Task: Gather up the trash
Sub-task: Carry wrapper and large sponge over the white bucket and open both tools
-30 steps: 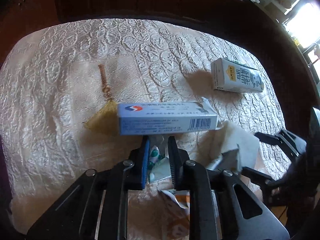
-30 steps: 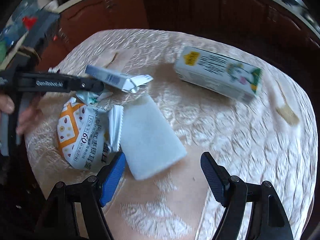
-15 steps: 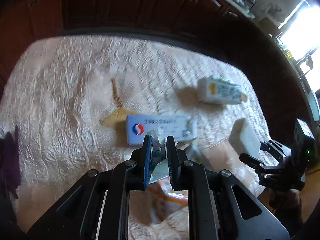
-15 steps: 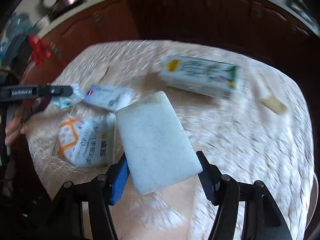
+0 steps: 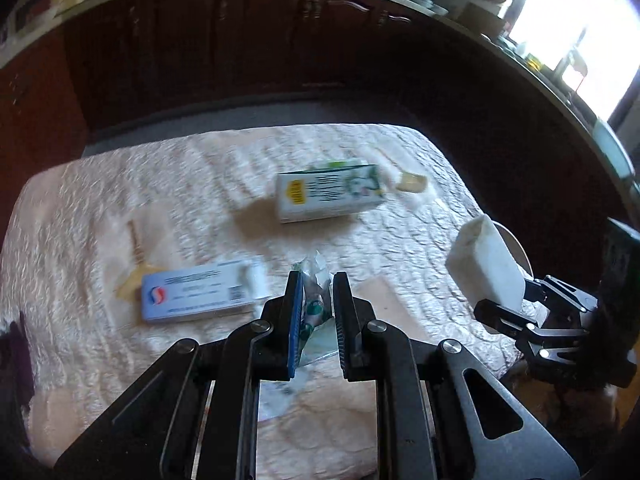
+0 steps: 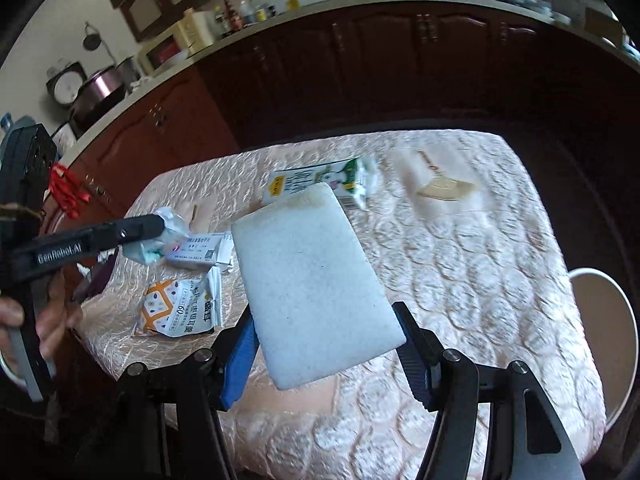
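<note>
Wrapper (image 5: 314,300), crumpled clear plastic with green print, pinched in the left gripper (image 5: 316,312); jaws nearly together on it and it hangs clear of the table. Right view shows the same wrapper (image 6: 160,240) at that gripper's tip (image 6: 154,226), with the person's hand (image 6: 48,320) on the handle behind.

Right gripper (image 6: 328,340) is clamped on a white foam block (image 6: 312,280); jaws partly open, pads pressing both long sides, block lifted off the table and tilted up away from the camera. From the left view the block (image 5: 486,264) sits off to the right, held in the other gripper (image 5: 516,304).

Just ahead and left of the left gripper: blue and white carton (image 5: 200,294), flat on the quilted tablecloth (image 5: 100,220), one end flap open. A tan tassel (image 5: 138,268) pokes out from beyond it.

Below and left of the right gripper: orange and white snack bag (image 6: 180,308), torn open, flat on the cloth.

Further ahead, mid-table: milk carton (image 5: 328,196) on its side. Beyond it, a second tan tassel (image 5: 410,182) near the far edge.

Behind the table: dark wood cabinets (image 6: 360,64); a counter (image 6: 280,12) with bottles and pots runs along their top.
</note>
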Tool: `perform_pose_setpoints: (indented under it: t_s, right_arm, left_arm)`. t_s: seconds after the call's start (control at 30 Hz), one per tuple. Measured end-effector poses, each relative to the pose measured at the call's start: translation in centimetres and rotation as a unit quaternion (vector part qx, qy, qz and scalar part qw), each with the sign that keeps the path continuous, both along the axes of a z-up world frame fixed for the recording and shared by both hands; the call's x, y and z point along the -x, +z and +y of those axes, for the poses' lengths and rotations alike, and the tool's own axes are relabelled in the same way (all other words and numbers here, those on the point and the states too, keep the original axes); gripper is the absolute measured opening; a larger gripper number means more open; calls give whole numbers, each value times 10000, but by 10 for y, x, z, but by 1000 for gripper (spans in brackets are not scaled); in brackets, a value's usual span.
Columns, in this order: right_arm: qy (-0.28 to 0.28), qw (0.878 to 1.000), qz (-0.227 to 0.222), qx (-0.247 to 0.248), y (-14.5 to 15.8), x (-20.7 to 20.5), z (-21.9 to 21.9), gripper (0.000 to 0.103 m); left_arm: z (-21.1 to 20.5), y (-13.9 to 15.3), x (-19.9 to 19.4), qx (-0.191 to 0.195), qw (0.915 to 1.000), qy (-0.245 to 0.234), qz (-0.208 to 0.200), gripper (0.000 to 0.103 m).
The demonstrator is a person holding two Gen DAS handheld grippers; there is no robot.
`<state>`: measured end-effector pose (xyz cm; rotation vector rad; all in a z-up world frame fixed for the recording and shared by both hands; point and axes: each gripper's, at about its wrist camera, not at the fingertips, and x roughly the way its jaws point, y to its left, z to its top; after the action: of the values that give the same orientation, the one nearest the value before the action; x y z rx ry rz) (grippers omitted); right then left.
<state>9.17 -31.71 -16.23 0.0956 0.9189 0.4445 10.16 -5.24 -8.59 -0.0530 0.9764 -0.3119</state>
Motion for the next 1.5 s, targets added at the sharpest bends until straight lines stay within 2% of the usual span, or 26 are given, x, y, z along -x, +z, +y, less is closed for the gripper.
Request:
perform_pose_setpoints:
  t_s: [0.33, 1.0, 1.23, 1.5]
  right_arm:
    - [-701, 9975, -33, -40, 7, 16, -43, 63]
    - [-1396, 9901, -81, -84, 16, 37, -110, 63]
    - [-1669, 9859, -72, -123, 16, 44, -134, 63]
    - [-1986, 9799, -51, -154, 15, 54, -162, 63]
  left_arm:
    - [-58, -9, 5, -258, 9993, -214, -165, 13]
    - [-129, -4, 11, -379, 9960, -720, -375, 13]
    - [-154, -1, 12, -378, 9939, -954, -412, 13]
    - [-182, -2, 12, -172, 9915, -1252, -323, 13]
